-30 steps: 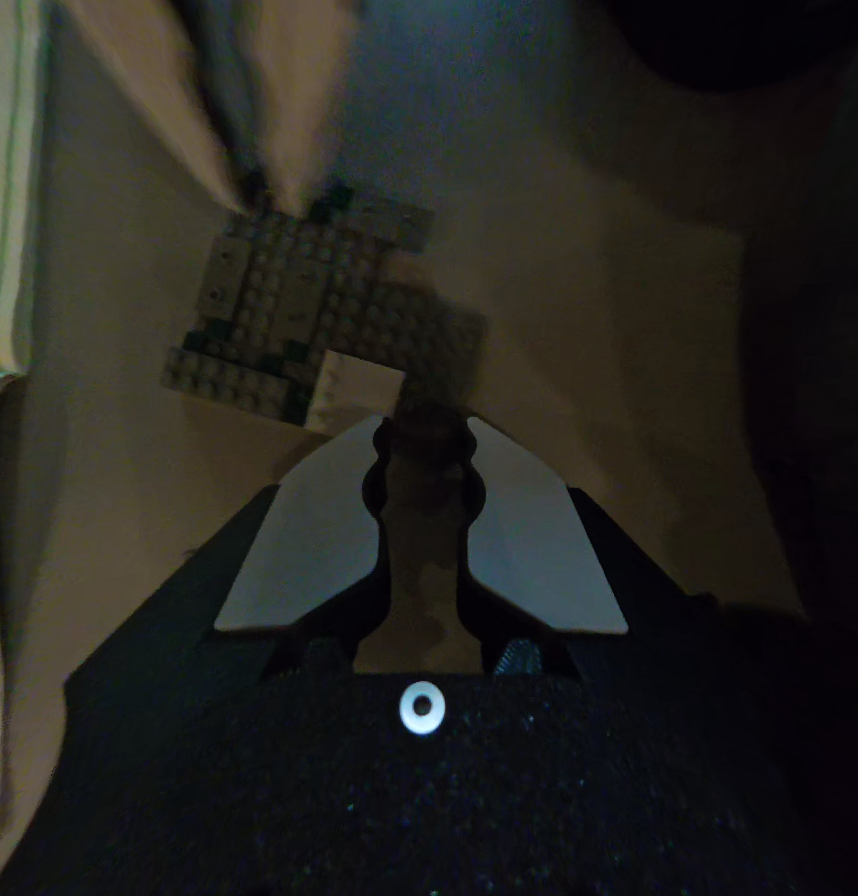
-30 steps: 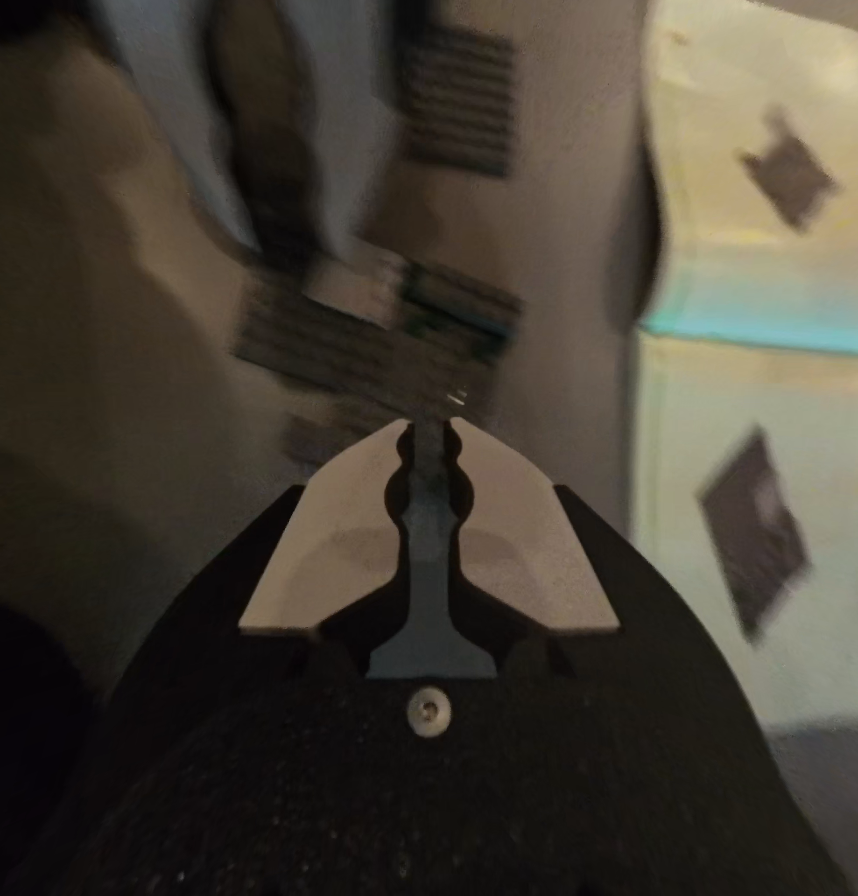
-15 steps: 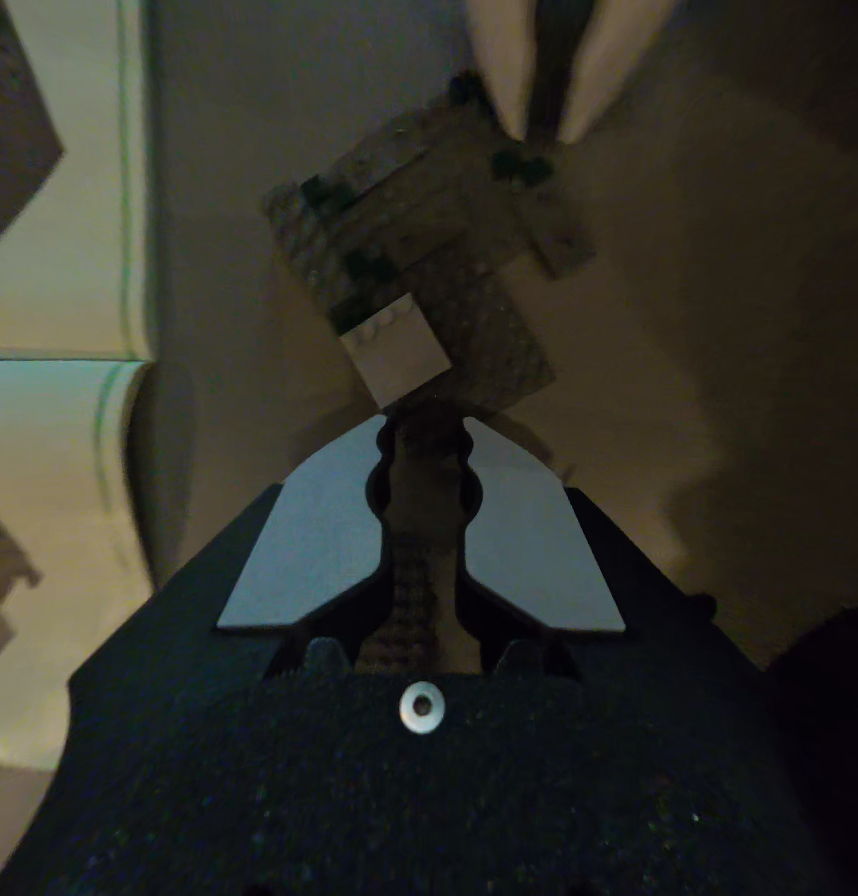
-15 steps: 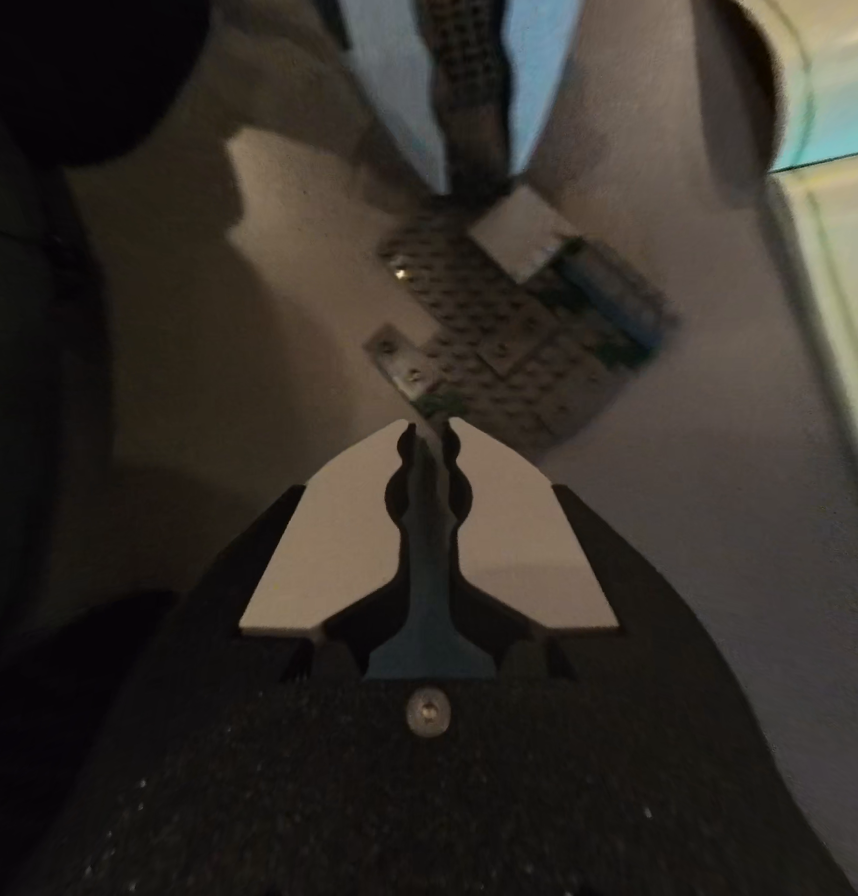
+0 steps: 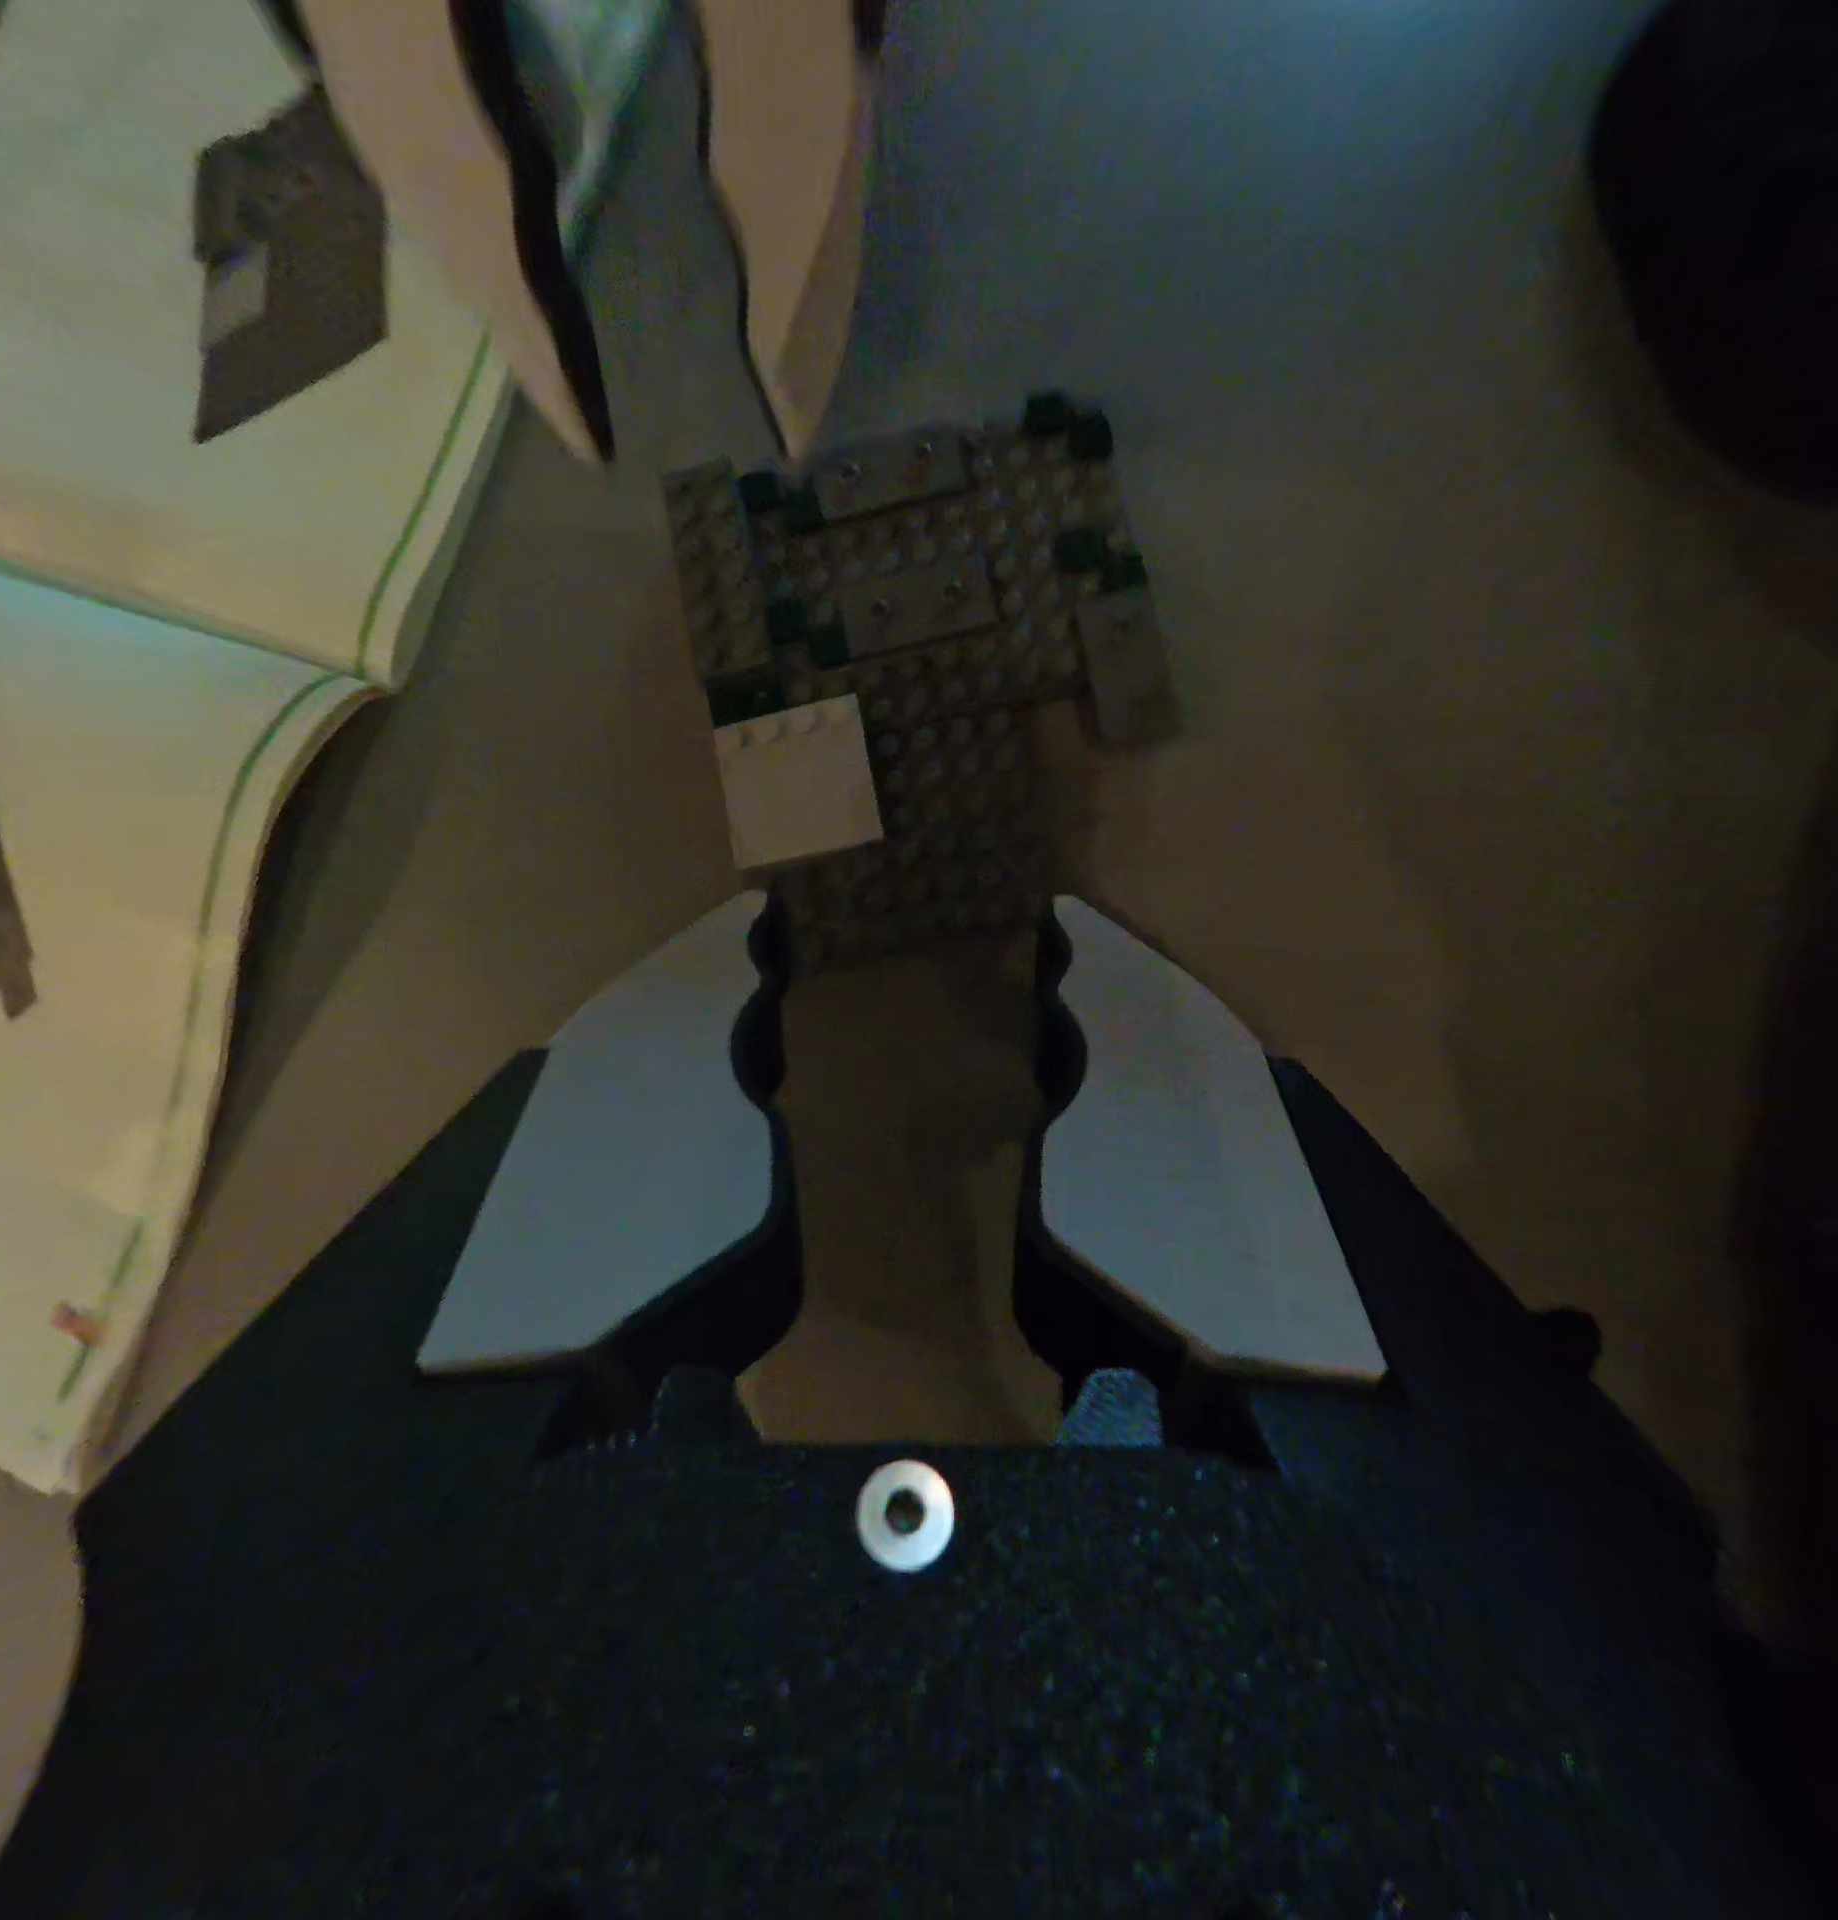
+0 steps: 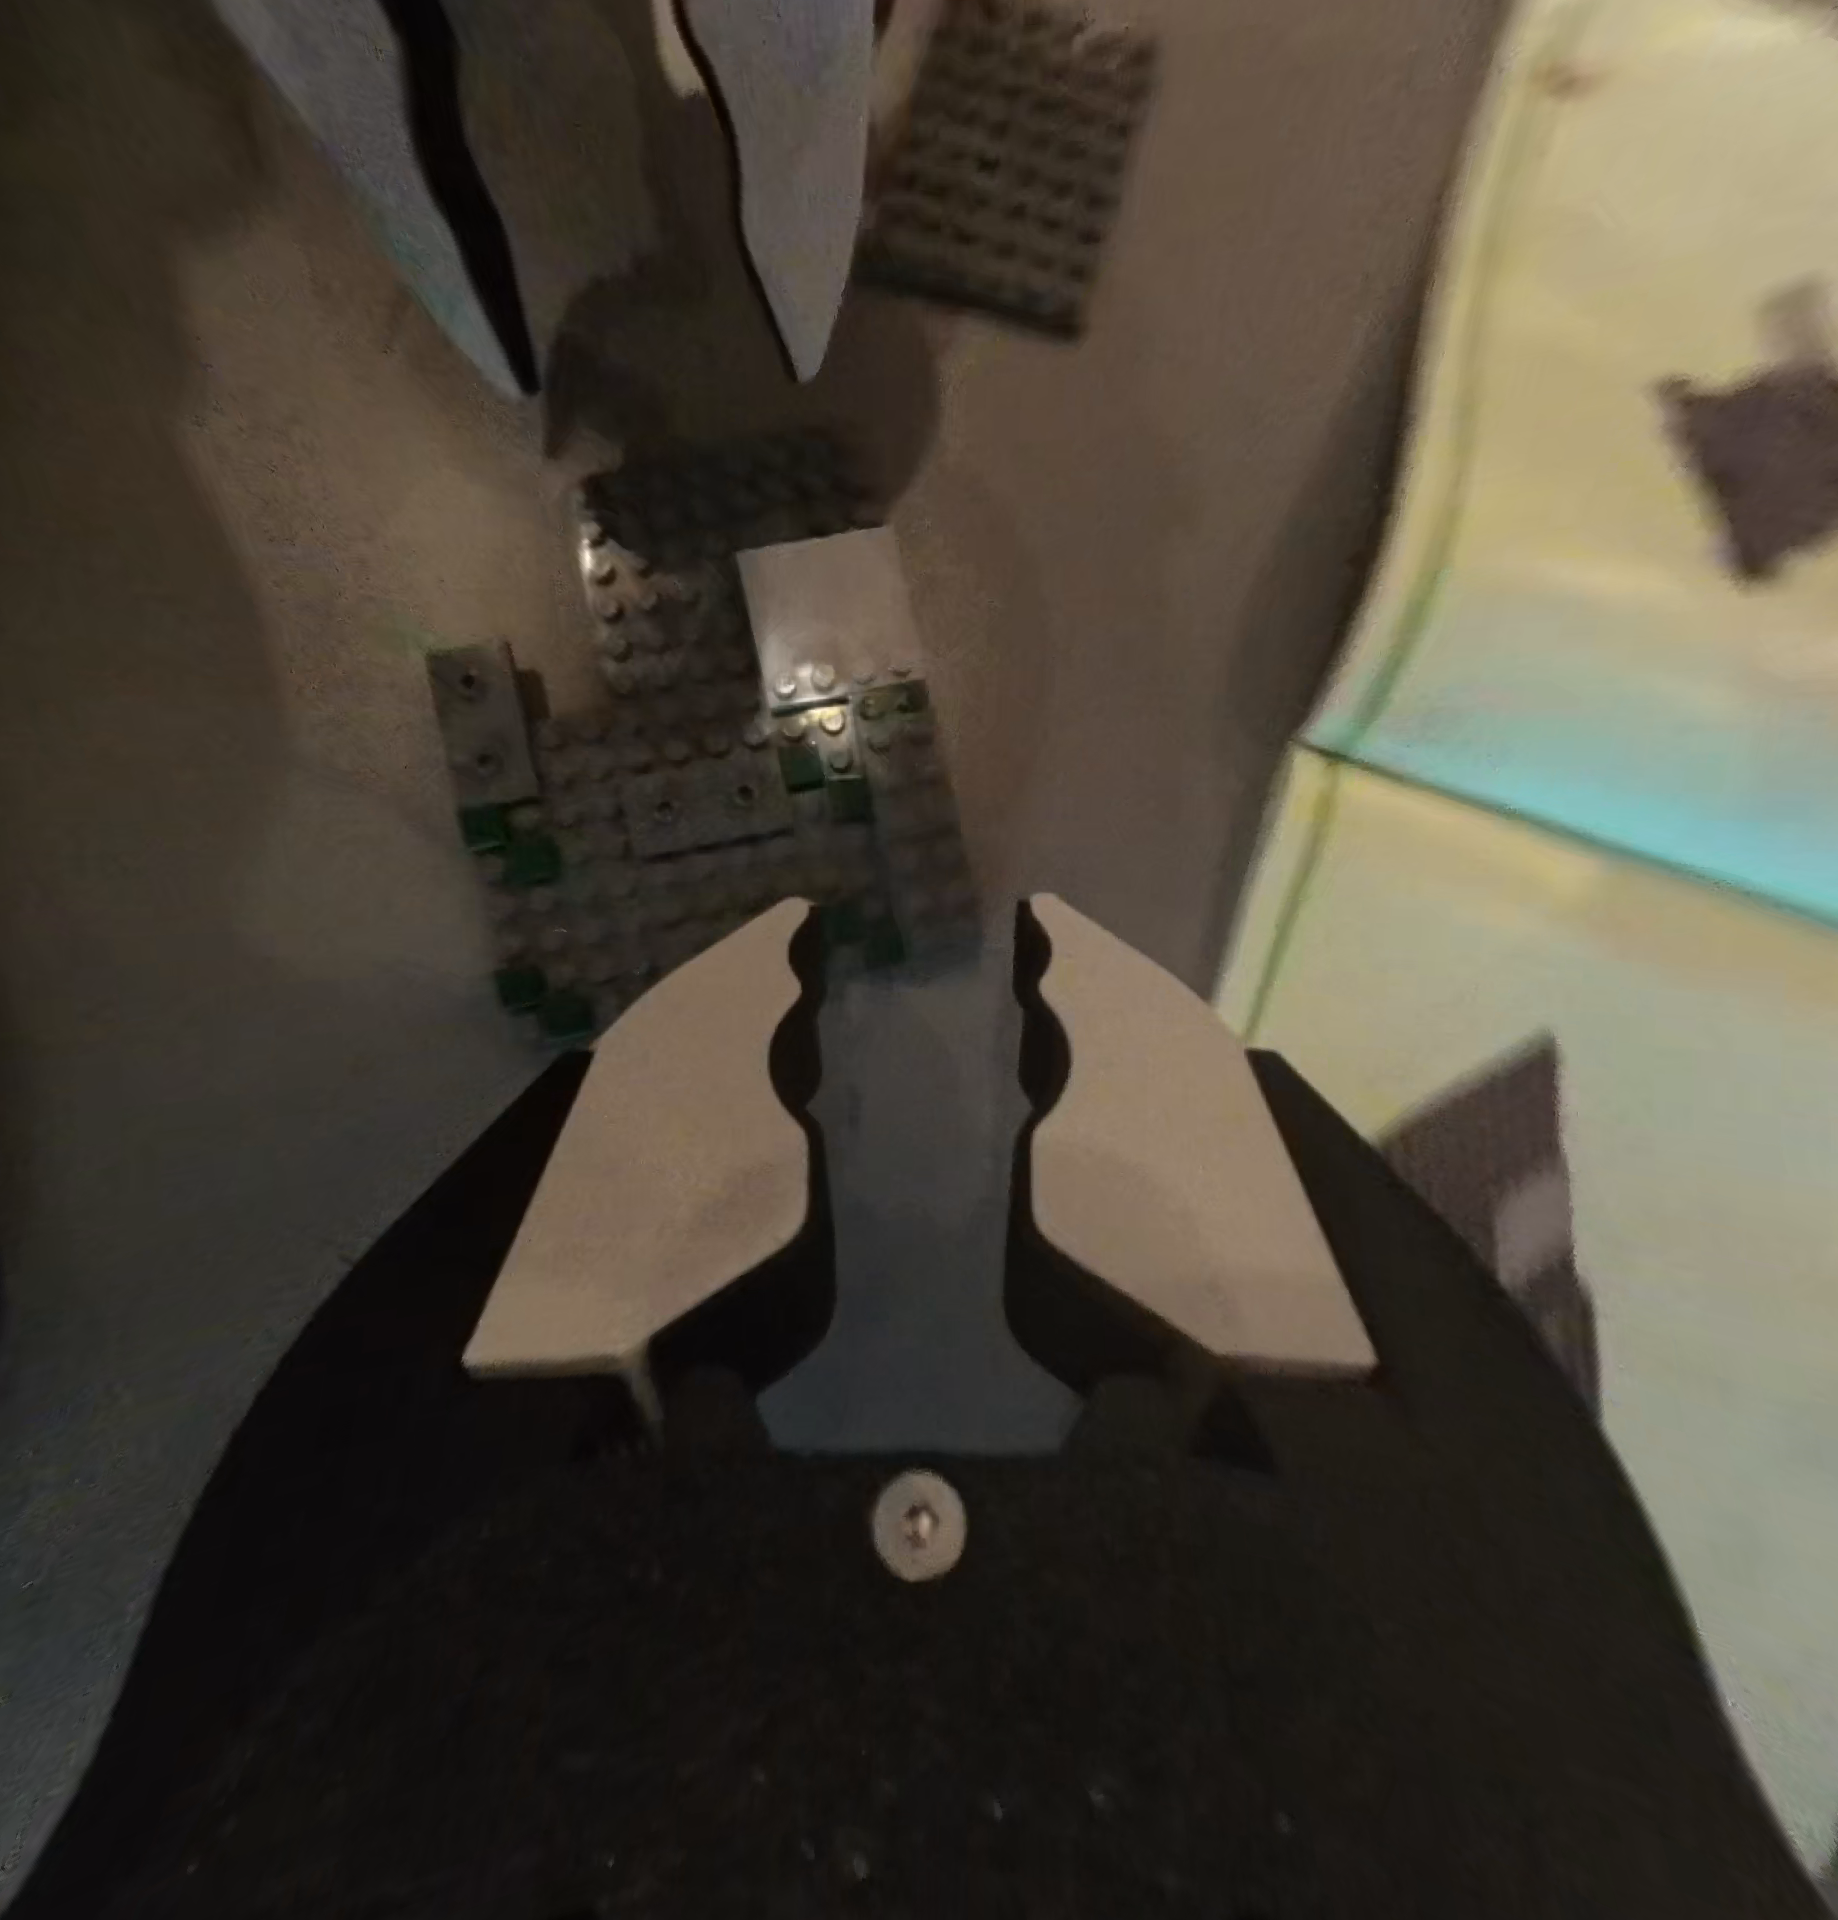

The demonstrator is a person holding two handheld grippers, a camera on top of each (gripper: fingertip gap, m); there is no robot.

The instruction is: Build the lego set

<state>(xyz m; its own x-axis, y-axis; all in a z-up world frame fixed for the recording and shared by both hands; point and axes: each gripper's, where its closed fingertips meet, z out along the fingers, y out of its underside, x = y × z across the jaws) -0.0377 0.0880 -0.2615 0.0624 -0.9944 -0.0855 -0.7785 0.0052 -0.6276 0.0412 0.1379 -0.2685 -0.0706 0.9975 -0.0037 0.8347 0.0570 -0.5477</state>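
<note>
Dim tabletop (image 5: 1362, 520) carries grey lego build (image 5: 925, 644), left gripper (image 5: 907, 914) parted at its near edge, right gripper (image 6: 915, 914) parted at far edge, booklet (image 5: 115, 727) beside build.

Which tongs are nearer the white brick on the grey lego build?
Left. The left tongs sit open at the build's narrow end, just short of the white brick. The right tongs, also open, sit at the opposite, wide end.
</note>
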